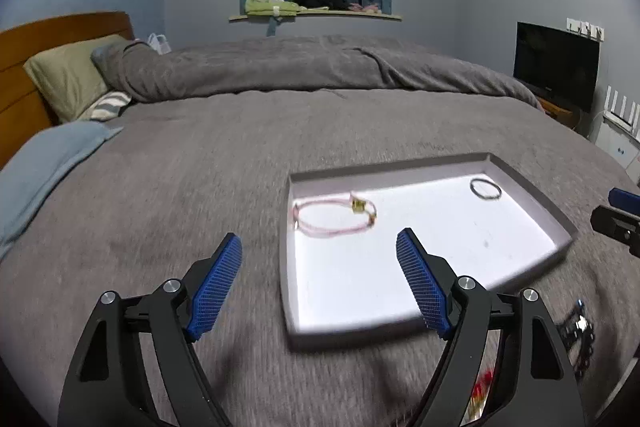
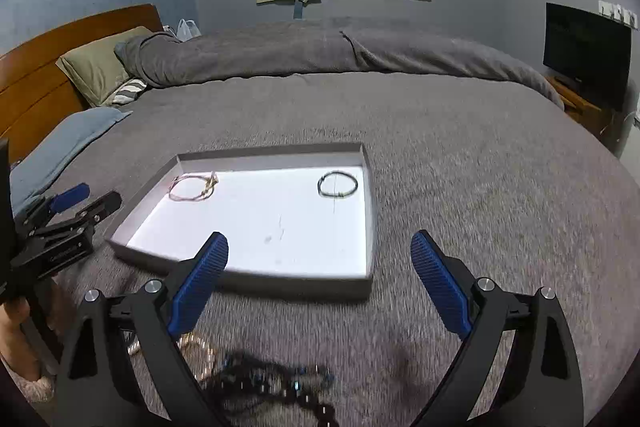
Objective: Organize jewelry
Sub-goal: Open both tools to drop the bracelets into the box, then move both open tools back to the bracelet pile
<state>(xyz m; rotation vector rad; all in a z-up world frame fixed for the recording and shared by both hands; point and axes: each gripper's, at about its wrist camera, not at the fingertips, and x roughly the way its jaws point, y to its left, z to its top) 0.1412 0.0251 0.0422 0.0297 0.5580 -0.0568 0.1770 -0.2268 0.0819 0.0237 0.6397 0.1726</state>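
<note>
A shallow grey tray (image 1: 532, 195) with a white floor lies on the grey bedspread (image 1: 160, 187), right of centre in the left wrist view. Inside it, a pink bracelet (image 1: 334, 217) sits at its upper left and a dark bracelet (image 1: 485, 189) at its upper right, well apart. The left gripper (image 1: 320, 259) and right gripper (image 2: 320, 259) both gape wide, holding nothing. Dark beads (image 2: 280, 387) lie blurred on the bedspread at the bottom of the right wrist view.
</note>
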